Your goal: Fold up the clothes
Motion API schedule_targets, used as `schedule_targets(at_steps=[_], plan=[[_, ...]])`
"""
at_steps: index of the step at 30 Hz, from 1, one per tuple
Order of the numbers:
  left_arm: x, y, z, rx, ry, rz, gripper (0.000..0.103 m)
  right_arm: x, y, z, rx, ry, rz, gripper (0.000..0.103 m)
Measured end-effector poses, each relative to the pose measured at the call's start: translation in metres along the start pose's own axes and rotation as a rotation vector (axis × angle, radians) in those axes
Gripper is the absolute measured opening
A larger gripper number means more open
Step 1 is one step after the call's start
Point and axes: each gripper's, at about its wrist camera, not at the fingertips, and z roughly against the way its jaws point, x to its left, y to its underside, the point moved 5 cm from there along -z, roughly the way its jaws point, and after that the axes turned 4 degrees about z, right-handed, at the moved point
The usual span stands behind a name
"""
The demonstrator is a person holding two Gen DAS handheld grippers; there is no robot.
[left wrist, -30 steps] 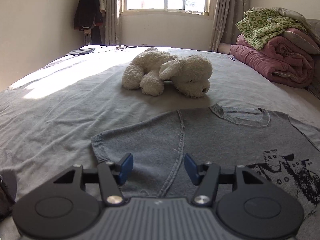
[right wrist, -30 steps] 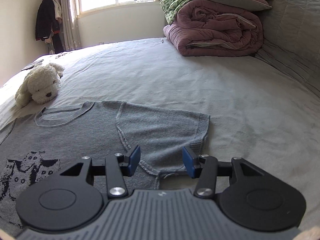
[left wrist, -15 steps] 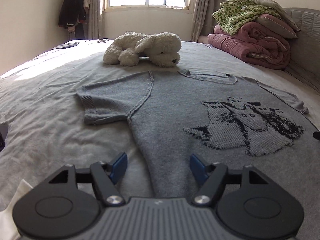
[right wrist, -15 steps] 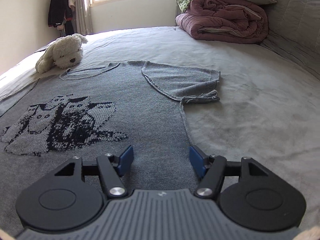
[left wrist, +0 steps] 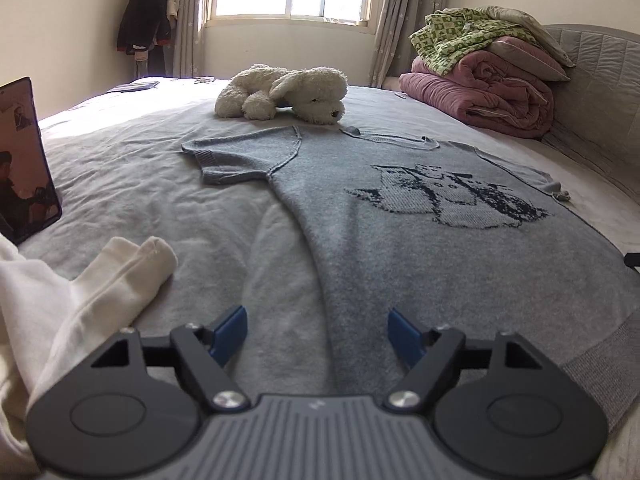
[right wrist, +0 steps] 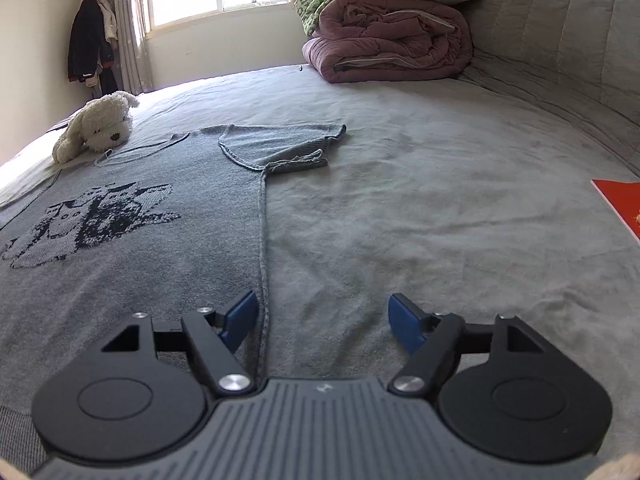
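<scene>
Low in the left wrist view, the left hand-held gripper (left wrist: 316,334) stands spread, its jaws having just been opening, with nothing pinched. The grey sweater (left wrist: 400,216) lies flat on the bed (left wrist: 120,184), filling the centre and right of the frame; its left side edge runs down between the blue pads (left wrist: 230,332). A white garment (left wrist: 100,292) sits lower left, a plush dog (left wrist: 284,94) upper centre.

In the right wrist view, the right hand-held gripper (right wrist: 322,322) is likewise spread and empty, its jaws having just been opening. The sweater (right wrist: 160,216) covers the left half; its right side seam runs down just beside the left pad (right wrist: 240,320). Quilts (right wrist: 388,40) are piled upper right.
</scene>
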Motion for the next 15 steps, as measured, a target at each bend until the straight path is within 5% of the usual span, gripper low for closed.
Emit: schedule_targets(at_steps=[7, 15], plan=[[-0.014, 0.013, 0.022, 0.045, 0.027, -0.086, 0.083, -0.019, -0.001, 0.005, -0.001, 0.087, -0.049, 0.079], [-0.008, -0.021, 0.016, 0.054, 0.050, -0.007, 0.083, 0.011, -0.027, 0.008, -0.048, 0.026, -0.024, 0.083]])
